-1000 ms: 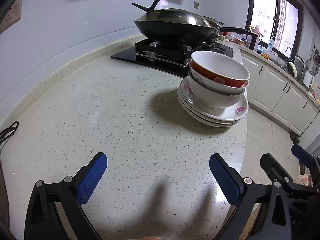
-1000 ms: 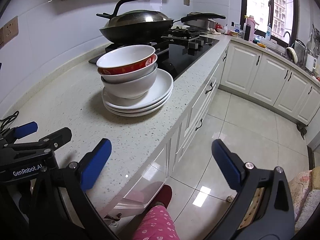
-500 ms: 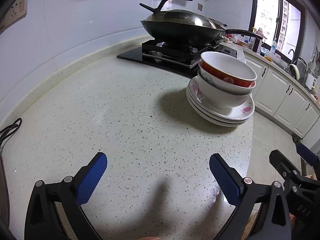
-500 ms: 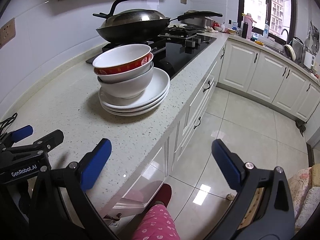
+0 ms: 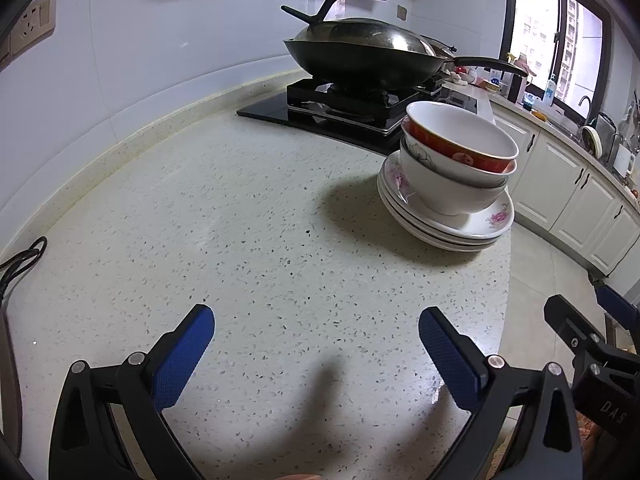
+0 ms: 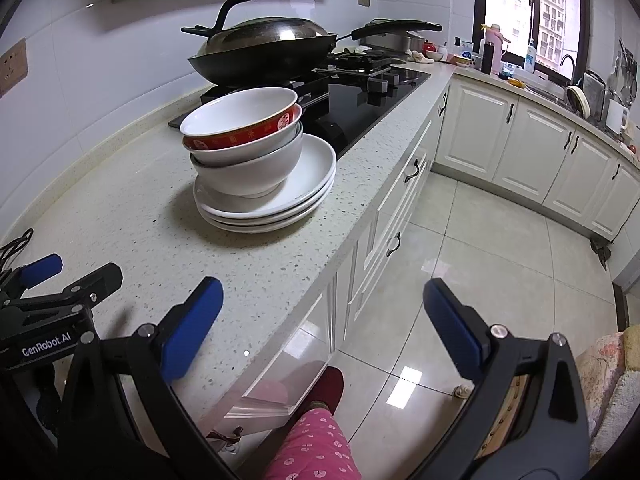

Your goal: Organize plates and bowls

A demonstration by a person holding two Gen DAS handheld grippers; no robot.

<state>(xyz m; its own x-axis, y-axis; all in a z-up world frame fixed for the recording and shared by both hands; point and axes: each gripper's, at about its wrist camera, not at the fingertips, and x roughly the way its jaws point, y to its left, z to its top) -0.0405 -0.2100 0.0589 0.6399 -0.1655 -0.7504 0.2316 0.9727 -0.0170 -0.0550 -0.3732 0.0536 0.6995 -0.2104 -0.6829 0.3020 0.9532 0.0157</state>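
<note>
Your black-framed left gripper (image 5: pixel 316 336) and right gripper (image 6: pixel 320 308) carry blue textured pads (image 6: pixel 192 330) (silver screws); you wear pink patterned trousers (image 6: pixel 312 452).

I'm bringing both grippers closer to the stack of bowls (image 5: pixel 456 160) and plates (image 5: pixel 448 224), which is looming larger in both views. My right gripper (image 6: pixel 320 320) is sliding further off the countertop's (image 6: pixel 132 200) front edge, over the floor.

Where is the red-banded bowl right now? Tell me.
The red-banded bowl sits on top of the nested white bowls on the plate stack, near the counter's front edge, just before the wok; both views show it.
</note>
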